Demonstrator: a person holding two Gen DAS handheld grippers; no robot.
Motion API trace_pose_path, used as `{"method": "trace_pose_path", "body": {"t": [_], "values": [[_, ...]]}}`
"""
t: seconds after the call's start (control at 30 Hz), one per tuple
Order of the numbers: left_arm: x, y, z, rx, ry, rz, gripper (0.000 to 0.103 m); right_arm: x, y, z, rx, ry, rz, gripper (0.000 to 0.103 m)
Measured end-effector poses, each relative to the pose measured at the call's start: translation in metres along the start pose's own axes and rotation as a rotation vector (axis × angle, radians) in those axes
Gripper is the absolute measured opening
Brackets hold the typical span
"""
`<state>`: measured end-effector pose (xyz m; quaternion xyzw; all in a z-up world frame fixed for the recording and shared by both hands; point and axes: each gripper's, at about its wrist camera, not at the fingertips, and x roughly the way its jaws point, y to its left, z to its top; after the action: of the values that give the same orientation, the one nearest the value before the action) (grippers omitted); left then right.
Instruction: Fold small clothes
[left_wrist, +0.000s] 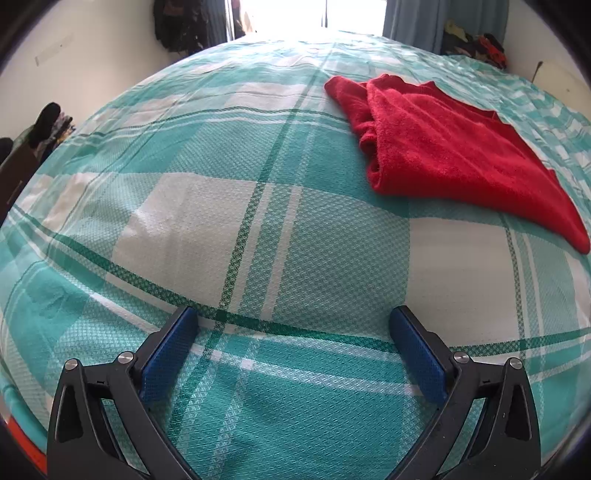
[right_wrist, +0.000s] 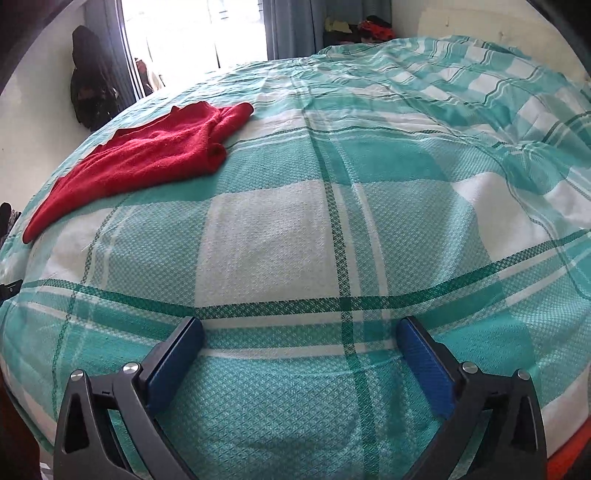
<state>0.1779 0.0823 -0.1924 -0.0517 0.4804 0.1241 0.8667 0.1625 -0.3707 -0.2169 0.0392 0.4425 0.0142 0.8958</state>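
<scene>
Now both the left claw (left_wrist: 293, 319) and the right claw (right_wrist: 300, 330) hang spread wide with nothing between their blue pads, low over the teal-and-white checked bed cover (left_wrist: 258, 229), while the red garment (left_wrist: 443, 147) lies folded further up the bed, apart from both.

No text, label, brand or number can be read anywhere (only plain woven checks and fabric).
</scene>
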Motion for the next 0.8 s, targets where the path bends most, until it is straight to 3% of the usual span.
{"method": "trace_pose_path", "body": {"t": [0.33, 0.43, 0.53, 0.6, 0.67, 0.73, 0.8], "values": [[-0.002, -0.002, -0.001, 0.002, -0.01, 0.004, 0.102, -0.001, 0.001, -0.002, -0.004, -0.006, -0.008, 0.103], [-0.002, 0.0, 0.003, 0.005, 0.024, -0.014, 0.102, -0.001, 0.001, -0.002, -0.006, -0.009, -0.009, 0.103], [-0.015, 0.015, 0.028, -0.035, 0.1, -0.121, 0.099, -0.001, 0.002, -0.003, -0.007, -0.013, -0.011, 0.103], [-0.033, 0.03, 0.052, -0.121, 0.033, -0.26, 0.098, -0.001, 0.002, -0.004, -0.006, -0.014, -0.01, 0.103], [-0.038, 0.036, 0.083, -0.177, -0.019, -0.328, 0.098, -0.001, 0.002, -0.004, -0.008, -0.016, -0.011, 0.103], [-0.024, 0.03, 0.111, -0.197, -0.005, -0.395, 0.098, -0.001, 0.002, -0.003, -0.011, -0.019, -0.013, 0.103], [0.009, 0.015, 0.13, -0.191, 0.064, -0.438, 0.098, 0.0, 0.002, -0.002, -0.015, -0.019, -0.015, 0.103]]}}
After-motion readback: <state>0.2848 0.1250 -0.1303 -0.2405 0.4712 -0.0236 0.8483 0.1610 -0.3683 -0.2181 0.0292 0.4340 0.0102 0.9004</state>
